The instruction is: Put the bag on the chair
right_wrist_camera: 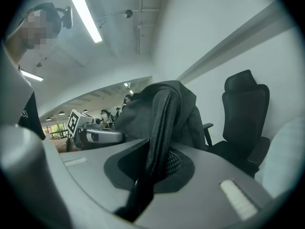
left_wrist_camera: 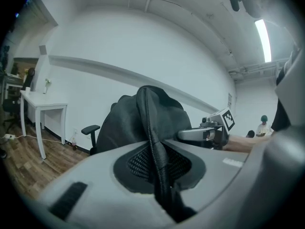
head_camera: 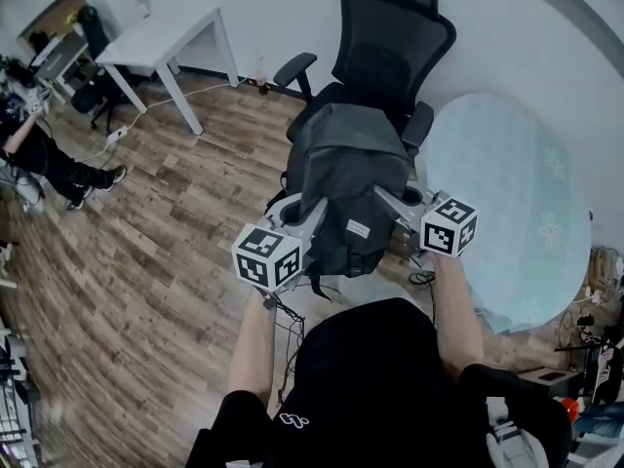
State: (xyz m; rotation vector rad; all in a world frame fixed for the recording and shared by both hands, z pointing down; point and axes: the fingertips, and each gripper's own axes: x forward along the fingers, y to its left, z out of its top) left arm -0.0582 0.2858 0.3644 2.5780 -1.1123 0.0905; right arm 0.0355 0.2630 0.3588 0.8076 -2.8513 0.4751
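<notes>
Grey bag (head_camera: 346,174) hangs from left gripper (head_camera: 310,213) and right gripper (head_camera: 388,201).

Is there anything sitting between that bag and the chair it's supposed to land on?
Nothing visible does. The bag hangs by its straps from the left gripper and right gripper, right by the chair. It covers much of the chair from view, so that part is unconfirmed. The round table stands aside.
</notes>
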